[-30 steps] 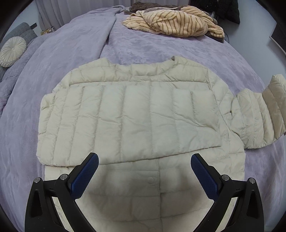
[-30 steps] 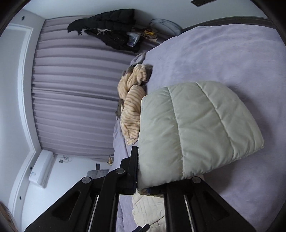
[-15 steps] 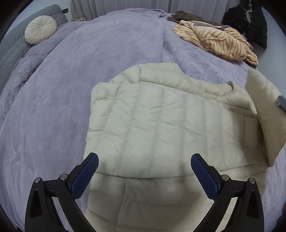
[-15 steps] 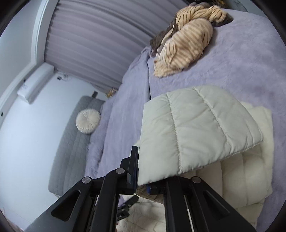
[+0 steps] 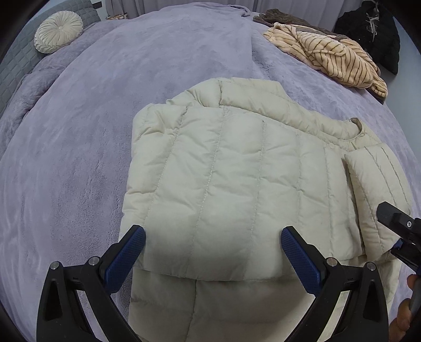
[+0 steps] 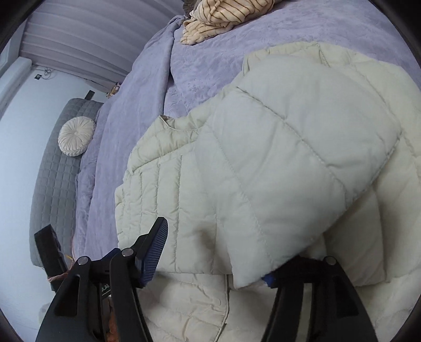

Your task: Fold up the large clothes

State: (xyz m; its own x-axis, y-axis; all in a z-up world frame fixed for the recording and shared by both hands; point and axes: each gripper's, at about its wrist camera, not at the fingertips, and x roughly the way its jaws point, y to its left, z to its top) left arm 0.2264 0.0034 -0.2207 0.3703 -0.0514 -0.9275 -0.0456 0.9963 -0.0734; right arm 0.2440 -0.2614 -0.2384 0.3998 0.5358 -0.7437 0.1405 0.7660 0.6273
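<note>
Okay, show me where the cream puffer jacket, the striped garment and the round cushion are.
cream puffer jacket (image 5: 236,184), left wrist view, middle of its folded quilted panel.
striped garment (image 5: 334,56), left wrist view, centre of the crumpled heap.
round cushion (image 5: 58,32), left wrist view, near its centre button.

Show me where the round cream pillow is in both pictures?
Left wrist view: the round cream pillow sits in the top left corner, against the grey quilted headboard.
Right wrist view: the same pillow is at the middle left, again on the headboard.
Shared landmark: the striped garment on the purple blanket.
</note>
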